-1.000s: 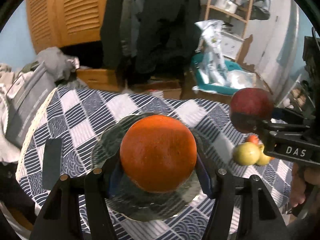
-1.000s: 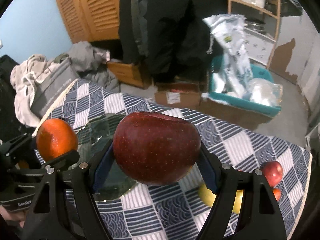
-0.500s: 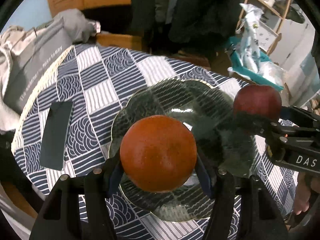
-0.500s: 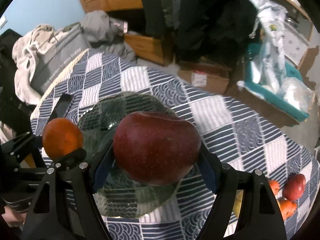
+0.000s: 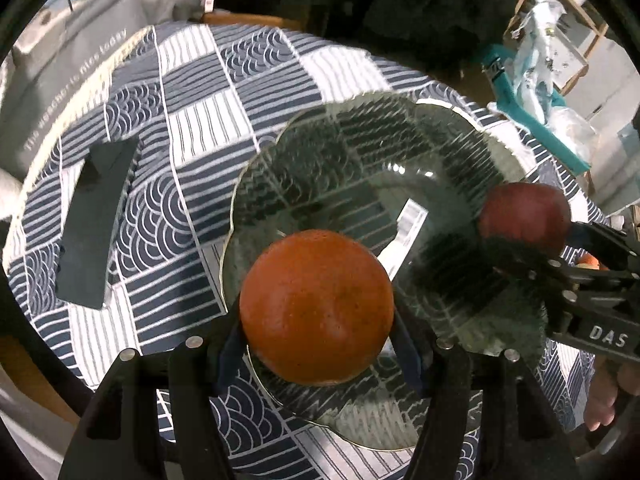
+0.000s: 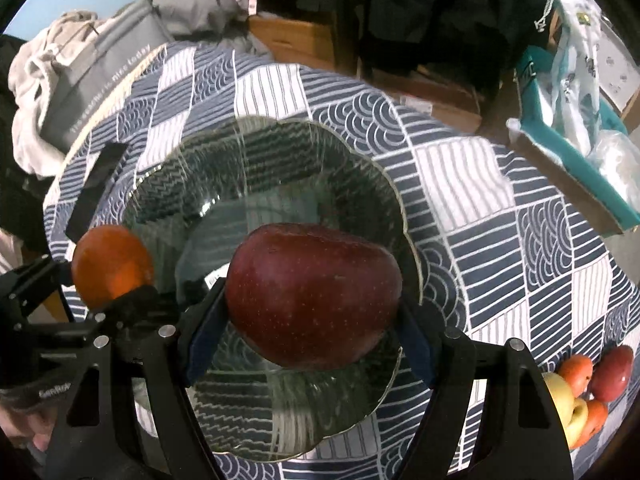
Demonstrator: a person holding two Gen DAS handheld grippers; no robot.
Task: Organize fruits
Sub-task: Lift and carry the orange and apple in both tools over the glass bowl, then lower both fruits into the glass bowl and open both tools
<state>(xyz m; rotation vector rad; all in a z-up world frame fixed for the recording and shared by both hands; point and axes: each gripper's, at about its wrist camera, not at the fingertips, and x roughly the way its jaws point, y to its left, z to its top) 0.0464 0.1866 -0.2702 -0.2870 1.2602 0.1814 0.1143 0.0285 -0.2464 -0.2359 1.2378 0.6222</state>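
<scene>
With your left gripper [image 5: 316,344] clamped on the orange [image 5: 316,308] and your right gripper [image 6: 308,332] gripping the red apple [image 6: 314,296] over the glass plate [image 6: 360,176], both near its 6 o'clock rim, a high release could roll either off.

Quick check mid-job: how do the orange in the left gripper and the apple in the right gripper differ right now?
The orange is bright orange and round; the apple is dark red, speckled and wider than tall. The orange hangs over the glass plate's left rim, the apple nearer its middle. Both are clamped, by the left gripper and the right gripper.
</scene>
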